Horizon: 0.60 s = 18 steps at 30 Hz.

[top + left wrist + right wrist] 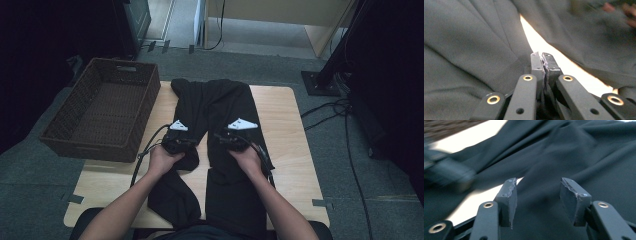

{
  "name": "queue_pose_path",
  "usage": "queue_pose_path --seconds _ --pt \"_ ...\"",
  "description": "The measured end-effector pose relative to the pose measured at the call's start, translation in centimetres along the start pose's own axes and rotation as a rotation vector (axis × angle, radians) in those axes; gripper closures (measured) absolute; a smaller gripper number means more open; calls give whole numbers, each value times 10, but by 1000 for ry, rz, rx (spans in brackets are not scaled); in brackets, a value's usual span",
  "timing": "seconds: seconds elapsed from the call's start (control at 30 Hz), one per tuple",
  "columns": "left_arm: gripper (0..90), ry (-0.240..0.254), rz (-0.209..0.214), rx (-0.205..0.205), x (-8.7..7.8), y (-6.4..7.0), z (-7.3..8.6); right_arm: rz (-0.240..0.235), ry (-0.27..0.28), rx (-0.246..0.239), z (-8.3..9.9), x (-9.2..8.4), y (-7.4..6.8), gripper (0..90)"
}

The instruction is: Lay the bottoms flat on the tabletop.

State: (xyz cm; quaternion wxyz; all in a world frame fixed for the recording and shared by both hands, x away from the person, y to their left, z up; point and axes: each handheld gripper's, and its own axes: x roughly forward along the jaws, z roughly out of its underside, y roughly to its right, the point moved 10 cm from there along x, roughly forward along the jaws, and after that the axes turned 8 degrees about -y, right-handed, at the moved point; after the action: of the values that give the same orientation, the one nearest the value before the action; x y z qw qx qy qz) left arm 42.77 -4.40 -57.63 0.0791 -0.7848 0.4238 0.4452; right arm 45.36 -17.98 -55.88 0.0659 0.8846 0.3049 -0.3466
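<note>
Across the middle of the high view I see the black trousers [220, 125] lying lengthwise on the table [285, 115], legs running toward the bottom edge, with my left gripper [178, 142] on the left leg and my right gripper [231, 141] on the right leg, each equally near its own leg. Low in the left gripper view, the jaws are clenched on a pinch of trouser cloth. Low in the right gripper view, the jaws stand released, apart over the fabric, which lies straight ahead and beneath them.
</note>
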Motion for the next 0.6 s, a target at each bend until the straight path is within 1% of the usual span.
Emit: queue_pose_path --seconds 0.03,0.07,0.13,0.17,0.2,0.23,0.27,0.3,0.33,0.37,0.4,0.43,0.47,0.5,0.53,0.57,0.6 --pt "882 1 2 -9 0 0 1 27 -1 -1 -7 10 11 458" --pt "882 4 3 -10 0 0 1 46 -8 10 -11 18 20 448" --pt "882 15 11 -16 -1 2 0 56 -5 55 -18 29 33 417" --pt "882 22 15 -16 -2 4 1 70 -1 87 -22 35 43 414" --pt "881 23 15 -15 -2 4 1 80 -2 108 -23 38 51 414" --pt "881 17 16 -11 -2 6 4 91 0 115 -23 40 56 415" --pt "882 12 18 -11 -1 7 6 98 -20 148 -22 43 63 417" --pt "882 11 20 -13 0 8 7 87 -39 163 -22 46 66 413" --pt "882 2 28 -10 0 9 9 79 -39 166 -23 47 66 405" --pt "882 3 37 -8 0 11 10 94 -40 142 -25 49 67 404" --pt "881 -4 64 -13 0 15 11 106 -44 123 -26 51 66 405" --pt "881 -14 72 -8 0 17 12 134 -74 78 -25 54 65 405" --pt "881 -19 65 9 -1 18 14 164 -115 41 -23 57 65 399" --pt "880 -15 57 13 -1 19 14 184 -115 4 -24 58 64 403" --pt "879 -14 48 16 -3 18 14 188 -112 -21 -24 58 64 465" --pt "877 -2 46 4 -4 17 13 159 -112 -17 -23 57 61 563" --pt "876 -3 45 0 -4 15 14 116 -114 27 -22 56 58 664"
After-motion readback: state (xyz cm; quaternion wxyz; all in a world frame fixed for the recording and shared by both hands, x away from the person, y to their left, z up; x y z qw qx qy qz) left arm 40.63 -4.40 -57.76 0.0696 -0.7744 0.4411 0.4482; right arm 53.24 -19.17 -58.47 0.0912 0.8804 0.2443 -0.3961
